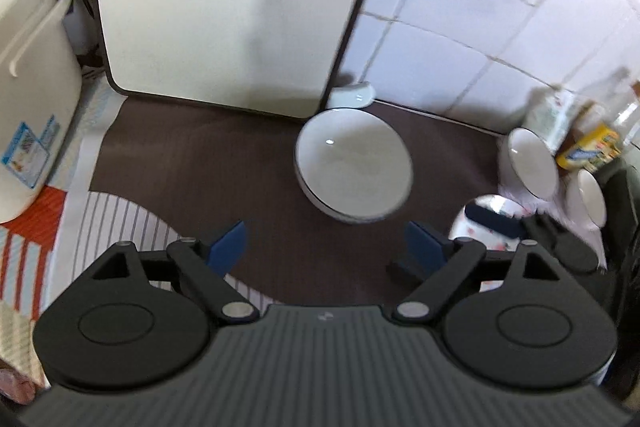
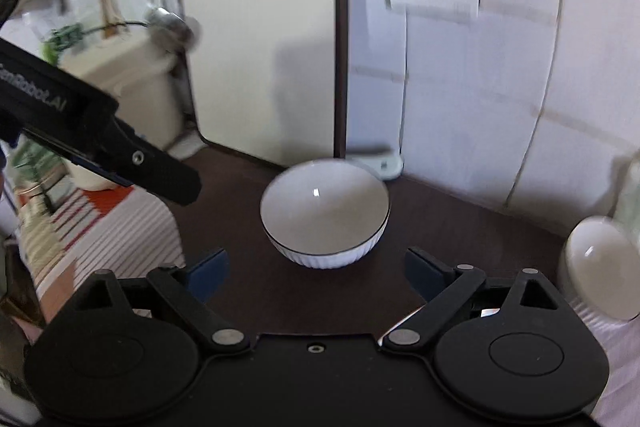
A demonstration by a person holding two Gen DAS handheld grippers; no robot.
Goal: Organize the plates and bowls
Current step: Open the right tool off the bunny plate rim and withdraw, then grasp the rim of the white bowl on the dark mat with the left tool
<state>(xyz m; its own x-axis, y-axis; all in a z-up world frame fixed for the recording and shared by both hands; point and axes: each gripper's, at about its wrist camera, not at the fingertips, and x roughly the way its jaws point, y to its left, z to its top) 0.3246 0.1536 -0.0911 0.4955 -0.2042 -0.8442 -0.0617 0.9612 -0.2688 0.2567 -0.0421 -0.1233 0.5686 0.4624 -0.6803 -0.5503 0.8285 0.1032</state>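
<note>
Both the left gripper (image 1: 326, 247) and right gripper (image 2: 316, 269) hang spread apart and empty, the white bowl (image 2: 325, 213) just ahead of their fingertips.

Both views are taken from above and behind the spread jaws, tilted down onto the dark bench (image 1: 192, 163) toward the wall. In the left wrist view the white bowl (image 1: 354, 169) is seen ahead, right of centre; in the right wrist view the same bowl (image 2: 325, 211) is framed closer, centred ahead. The left gripper (image 2: 120, 155) is caught at left.
</note>
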